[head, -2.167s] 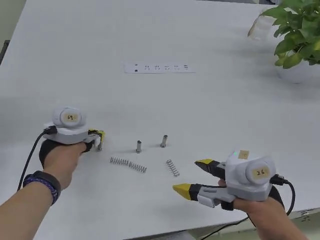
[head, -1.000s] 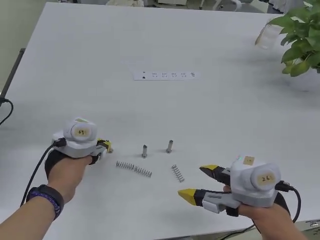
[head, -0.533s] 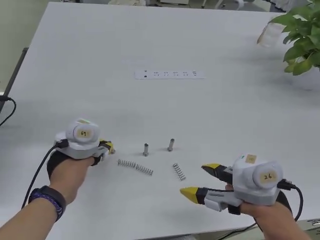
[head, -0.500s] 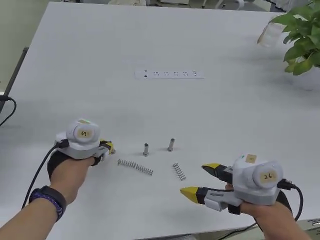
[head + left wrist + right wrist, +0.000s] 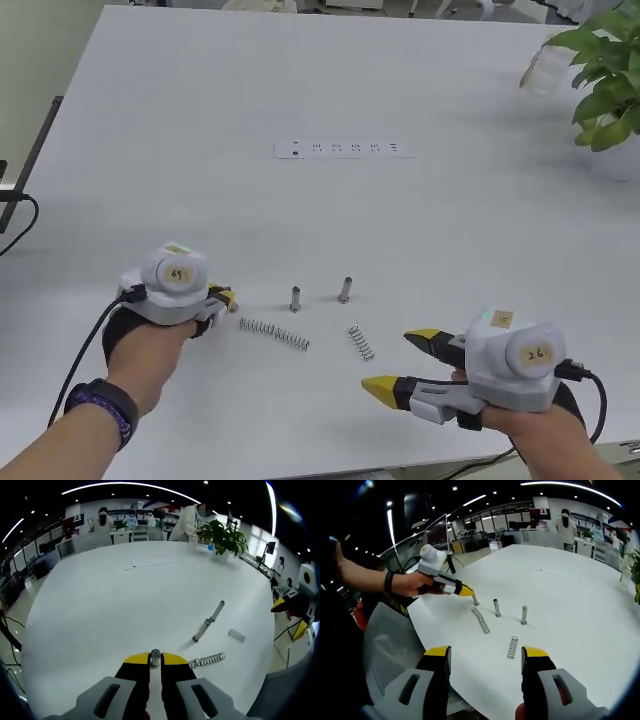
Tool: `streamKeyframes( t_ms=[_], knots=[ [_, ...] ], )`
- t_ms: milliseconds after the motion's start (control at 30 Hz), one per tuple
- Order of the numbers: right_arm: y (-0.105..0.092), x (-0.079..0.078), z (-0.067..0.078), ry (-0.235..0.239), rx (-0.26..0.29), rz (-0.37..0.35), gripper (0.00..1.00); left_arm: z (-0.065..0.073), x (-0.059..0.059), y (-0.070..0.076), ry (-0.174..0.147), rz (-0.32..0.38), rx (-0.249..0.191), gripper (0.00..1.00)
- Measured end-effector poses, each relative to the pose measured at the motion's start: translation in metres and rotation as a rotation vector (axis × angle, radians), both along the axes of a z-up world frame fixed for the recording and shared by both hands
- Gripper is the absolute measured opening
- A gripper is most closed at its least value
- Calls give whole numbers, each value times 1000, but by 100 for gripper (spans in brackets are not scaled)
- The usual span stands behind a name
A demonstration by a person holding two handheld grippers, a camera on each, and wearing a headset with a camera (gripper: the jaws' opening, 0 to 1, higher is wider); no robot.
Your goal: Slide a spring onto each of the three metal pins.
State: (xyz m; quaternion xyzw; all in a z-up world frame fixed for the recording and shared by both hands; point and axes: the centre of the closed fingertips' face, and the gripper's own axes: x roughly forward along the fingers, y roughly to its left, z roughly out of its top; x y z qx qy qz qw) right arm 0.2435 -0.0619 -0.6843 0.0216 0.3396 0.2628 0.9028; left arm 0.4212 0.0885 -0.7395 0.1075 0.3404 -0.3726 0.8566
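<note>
Pin (image 5: 155, 654) in left tongs (image 5: 155, 661), right (image 5: 487, 653) wide

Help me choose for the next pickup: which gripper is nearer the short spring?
Right. The right gripper sits open just right of the short spring; the left gripper, shut on a pin, is beyond the long spring.
</note>
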Motion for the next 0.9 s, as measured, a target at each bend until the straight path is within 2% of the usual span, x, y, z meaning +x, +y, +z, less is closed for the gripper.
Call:
streamKeyframes(
  t_ms=[300,700,733,900],
  knots=[
    [-1,-1,0,1,-2,-2,55,1,-4,-2,-16,-21,14,0],
    [0,-1,-2,6,2,0,55,-3,-2,-4,-43,-35,30,0],
    [0,0,-1,4,2,0,55,-4,-2,-3,-41,-39,41,0],
    [-1,1,1,0,2,-3,55,-7,-3,-3,-42,-41,41,0]
  ],
)
